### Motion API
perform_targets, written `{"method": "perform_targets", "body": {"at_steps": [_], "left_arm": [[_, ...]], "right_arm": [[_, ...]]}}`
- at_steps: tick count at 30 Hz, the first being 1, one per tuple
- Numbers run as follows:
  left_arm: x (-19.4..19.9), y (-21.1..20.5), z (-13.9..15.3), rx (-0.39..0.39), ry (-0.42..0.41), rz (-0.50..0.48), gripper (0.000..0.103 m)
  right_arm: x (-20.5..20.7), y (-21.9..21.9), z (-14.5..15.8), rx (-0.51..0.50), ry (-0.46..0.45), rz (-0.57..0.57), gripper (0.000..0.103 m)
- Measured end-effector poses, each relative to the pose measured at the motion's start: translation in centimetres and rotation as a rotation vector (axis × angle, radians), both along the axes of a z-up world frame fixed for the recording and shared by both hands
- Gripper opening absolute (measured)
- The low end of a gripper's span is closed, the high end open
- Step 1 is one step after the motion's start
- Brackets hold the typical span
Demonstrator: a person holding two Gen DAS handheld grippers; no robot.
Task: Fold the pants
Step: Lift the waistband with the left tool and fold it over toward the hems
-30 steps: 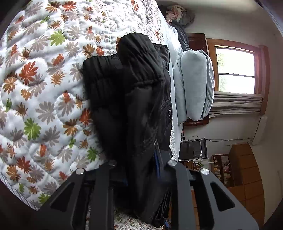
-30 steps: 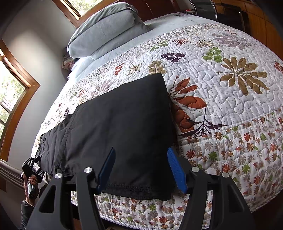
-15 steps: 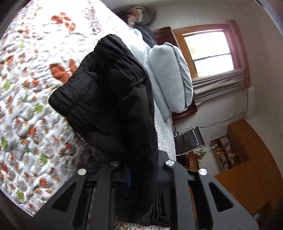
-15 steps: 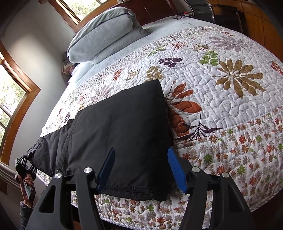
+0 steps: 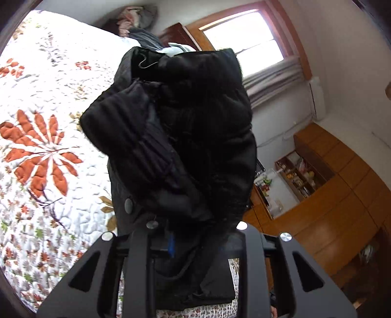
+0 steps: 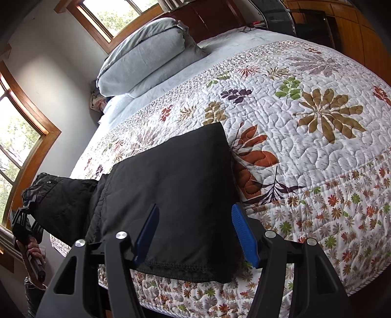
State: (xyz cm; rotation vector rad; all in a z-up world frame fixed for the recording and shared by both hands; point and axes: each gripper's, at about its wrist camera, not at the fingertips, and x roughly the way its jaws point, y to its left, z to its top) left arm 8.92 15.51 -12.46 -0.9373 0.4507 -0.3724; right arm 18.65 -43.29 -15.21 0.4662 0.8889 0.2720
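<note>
Black pants (image 6: 171,186) lie across the near edge of a floral quilted bed (image 6: 305,151), hem end nearest the right gripper. My right gripper (image 6: 195,232) is open, its blue pads on either side of the hem, just above the cloth. My left gripper (image 5: 193,234) is shut on the waistband end of the pants (image 5: 185,137), which is lifted off the bed and bunched up in front of its camera; a button (image 5: 128,206) shows. In the right wrist view the left gripper (image 6: 24,220) holds that lifted end at the far left.
A folded grey blanket or pillow (image 6: 151,53) lies at the head of the bed by a dark headboard. Windows (image 6: 14,137) are on the left wall. Wooden cabinets and shelves (image 5: 325,186) stand beyond the bed. A chair (image 6: 276,14) stands behind the bed.
My left gripper has lifted the waistband end off the quilt and swung it up and over towards the hem. The right gripper has stayed open over the hem.
</note>
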Motion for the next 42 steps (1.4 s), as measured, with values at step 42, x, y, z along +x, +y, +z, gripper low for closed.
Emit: {"method": "perform_targets", "body": {"at_steps": [42], "left_arm": [[3.4, -14.4, -1.9, 0.304, 0.046, -0.349, 0.030]], "right_arm": [[3.5, 6.0, 4.8, 0.217, -0.037, 0.218, 0.083]]}}
